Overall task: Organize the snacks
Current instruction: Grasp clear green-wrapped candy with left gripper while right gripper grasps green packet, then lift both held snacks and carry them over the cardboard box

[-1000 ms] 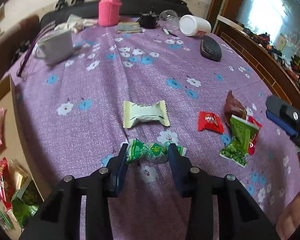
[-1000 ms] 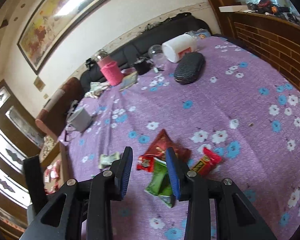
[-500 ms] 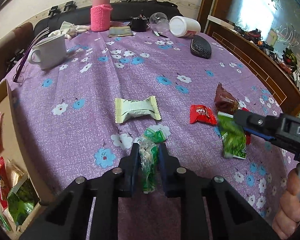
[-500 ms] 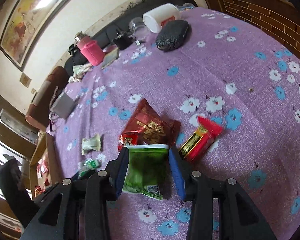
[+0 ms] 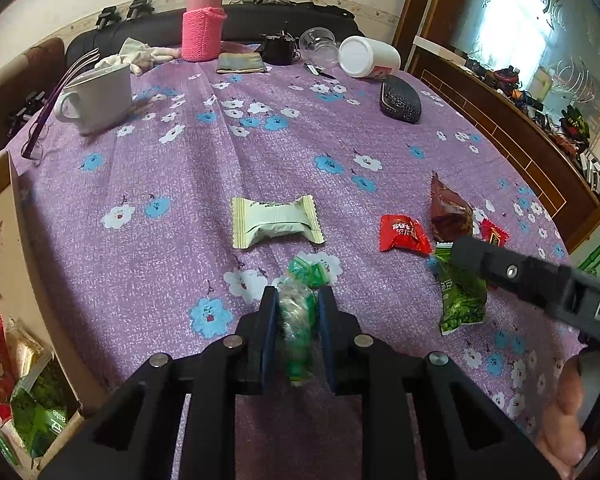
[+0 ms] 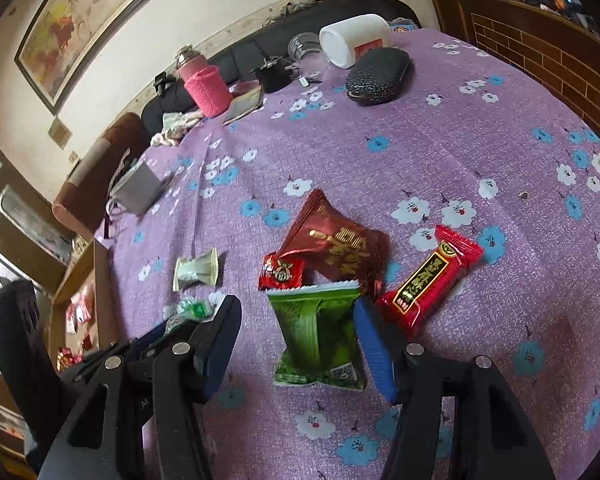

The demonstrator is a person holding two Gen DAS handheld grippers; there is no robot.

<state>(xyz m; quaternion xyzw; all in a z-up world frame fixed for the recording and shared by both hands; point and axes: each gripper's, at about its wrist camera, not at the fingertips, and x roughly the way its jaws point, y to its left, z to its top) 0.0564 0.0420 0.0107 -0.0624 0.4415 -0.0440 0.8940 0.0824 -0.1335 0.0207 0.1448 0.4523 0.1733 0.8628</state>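
My left gripper (image 5: 297, 312) is shut on a green candy packet (image 5: 296, 320), held just above the purple flowered tablecloth (image 5: 220, 140). A pale green wrapped snack (image 5: 276, 222) lies just beyond it. My right gripper (image 6: 296, 332) is open and straddles a green snack pouch (image 6: 320, 340) that lies flat on the cloth. Next to it lie a dark red pouch (image 6: 336, 248), a small red packet (image 6: 280, 274) and a red bar (image 6: 428, 280). The green pouch (image 5: 460, 300) also shows in the left wrist view, under the right gripper.
A cardboard box (image 5: 8, 280) with several snacks stands at the table's left edge. At the far side are a white mug (image 5: 96, 98), a pink-sleeved flask (image 5: 202, 24), a tipped white jar (image 5: 368, 56) and a black case (image 5: 400, 98). Wooden furniture (image 5: 500, 128) borders the right.
My left gripper closed on the green candy packet and lifted it off the cloth. My right gripper lowered over the green pouch and opened wider around it.
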